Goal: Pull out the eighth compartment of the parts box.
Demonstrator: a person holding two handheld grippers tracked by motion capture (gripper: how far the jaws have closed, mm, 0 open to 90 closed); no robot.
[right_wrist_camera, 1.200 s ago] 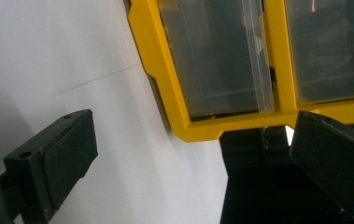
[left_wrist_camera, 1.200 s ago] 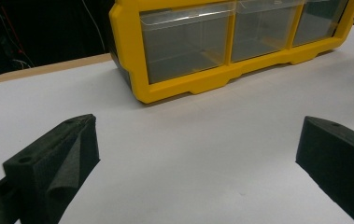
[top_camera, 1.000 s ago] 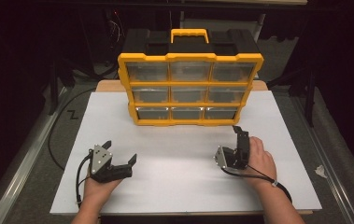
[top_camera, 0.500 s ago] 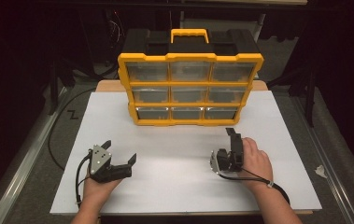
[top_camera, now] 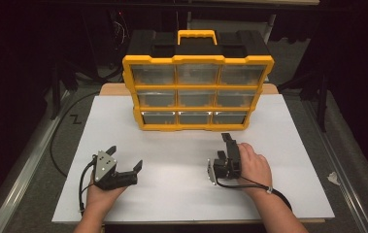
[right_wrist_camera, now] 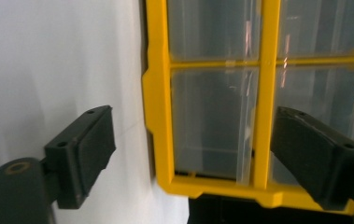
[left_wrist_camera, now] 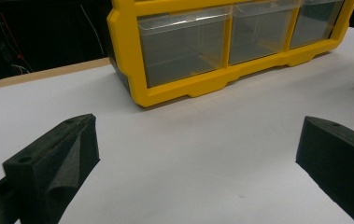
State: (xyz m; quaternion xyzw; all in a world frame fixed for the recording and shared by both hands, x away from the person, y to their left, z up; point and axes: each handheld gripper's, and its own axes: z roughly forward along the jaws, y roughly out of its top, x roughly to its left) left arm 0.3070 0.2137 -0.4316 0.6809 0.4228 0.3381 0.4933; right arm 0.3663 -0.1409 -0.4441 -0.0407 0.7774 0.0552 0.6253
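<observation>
Upright at the far middle of the white desk (top_camera: pixel 123 126) stood the yellow-framed plastic drawer cabinet (top_camera: pixel 198 92), black on top with a yellow carry handle (top_camera: pixel 197 36), its three rows of three clear drawers facing the person. The bottom row sat just above the desk surface, and the bottom-right clear drawer (top_camera: pixel 229 117) lay nearest the right claw (top_camera: pixel 226 145).

That claw was turned on its side (one jaw above the other in the high view) and pointed toward the cabinet's lower right part, near it but apart from it. Its jaws had just been closing and stood partly apart, with nothing pressed between the pads. In the right gripper view the yellow frame (right_wrist_camera: pixel 158 116) and clear drawer fronts showed between the two black jaws, farther off and rotated by the turn of the hand. The right hand (top_camera: pixel 252 165) gripped the body from behind, a black cable trailing back along the forearm.

Well to the left, the left claw (top_camera: pixel 125 158) rested low over the desk in the left hand (top_camera: pixel 101 194), jaws spread wide and empty. The left gripper view showed bare white desk between its jaws, with the cabinet's bottom-left clear drawer (left_wrist_camera: pixel 181 46) beyond.
</observation>
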